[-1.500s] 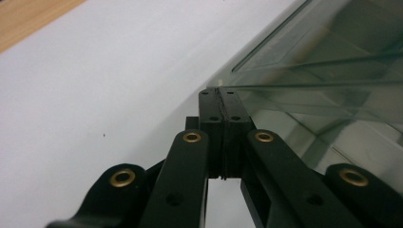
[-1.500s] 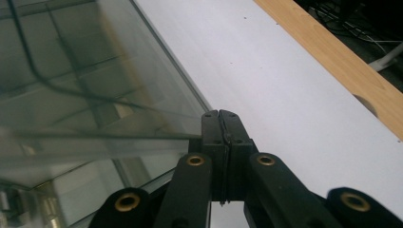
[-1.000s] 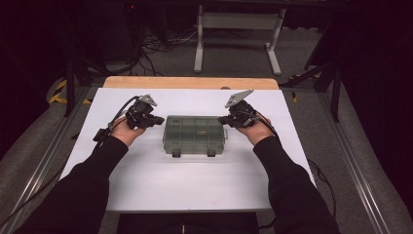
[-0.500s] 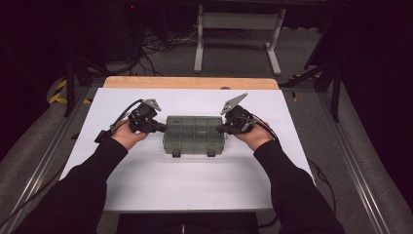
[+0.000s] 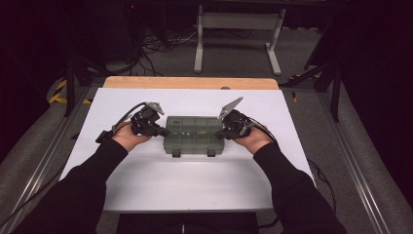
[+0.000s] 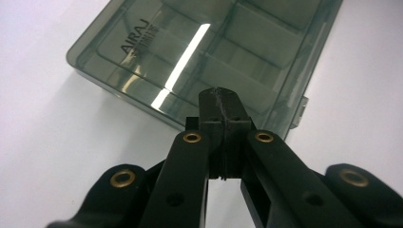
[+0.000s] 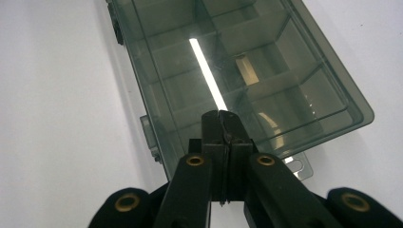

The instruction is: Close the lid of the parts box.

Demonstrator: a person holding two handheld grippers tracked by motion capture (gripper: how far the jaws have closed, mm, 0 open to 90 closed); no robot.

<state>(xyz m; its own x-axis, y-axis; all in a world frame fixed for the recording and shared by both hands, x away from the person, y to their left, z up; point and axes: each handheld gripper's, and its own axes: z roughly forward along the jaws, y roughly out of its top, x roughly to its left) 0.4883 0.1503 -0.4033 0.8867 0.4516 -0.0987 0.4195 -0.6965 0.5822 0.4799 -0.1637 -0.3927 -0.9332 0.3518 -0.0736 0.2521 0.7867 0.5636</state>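
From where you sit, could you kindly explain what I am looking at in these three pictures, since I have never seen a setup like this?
There is no machine here: a person sits at a white table and holds a hand-operated two-jaw tool in each hand. The high view looks down from above the person. There, the left gripper and the right gripper sit at the two short ends of a smoky, see-through compartment box, the one thing lying on the table. Its lid is closed, with two latches on the near edge. The other two pictures come from cameras riding on each gripper, looking along its black jaws at the box. In both, the jaws are shut together with nothing between them, so nothing is held; whether the tips touch the box I cannot tell.
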